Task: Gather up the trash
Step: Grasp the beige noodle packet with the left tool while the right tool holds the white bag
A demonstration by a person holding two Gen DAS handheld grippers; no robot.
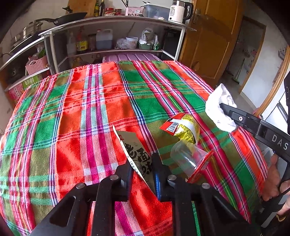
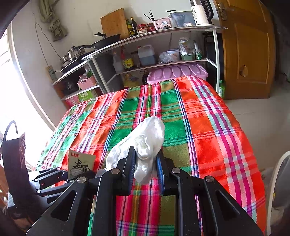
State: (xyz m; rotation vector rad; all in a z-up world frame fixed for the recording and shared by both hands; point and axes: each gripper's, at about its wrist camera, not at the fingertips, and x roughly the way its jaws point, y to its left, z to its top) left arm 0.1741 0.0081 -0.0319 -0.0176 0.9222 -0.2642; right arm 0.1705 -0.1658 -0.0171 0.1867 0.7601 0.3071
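Both claws clamped, left claw [image 1: 142, 169] on thin paper packet [image 1: 135, 150], right claw [image 2: 146, 161] on tissue wad [image 2: 145, 143]; edge-only pinch, packet prob slips on lift, could knock plastic cup [image 1: 186, 158] beside it.

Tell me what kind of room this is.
Most likely a home kitchen. A shelf unit holds a wok, oil bottles and a kettle, and a table with a plaid cloth stands in front.

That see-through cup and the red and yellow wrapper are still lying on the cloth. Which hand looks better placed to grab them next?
Left, probably: the cup and red and yellow wrapper lie just beside the left gripper. But both are full: it grips a paper packet, the right gripper a white tissue wad.
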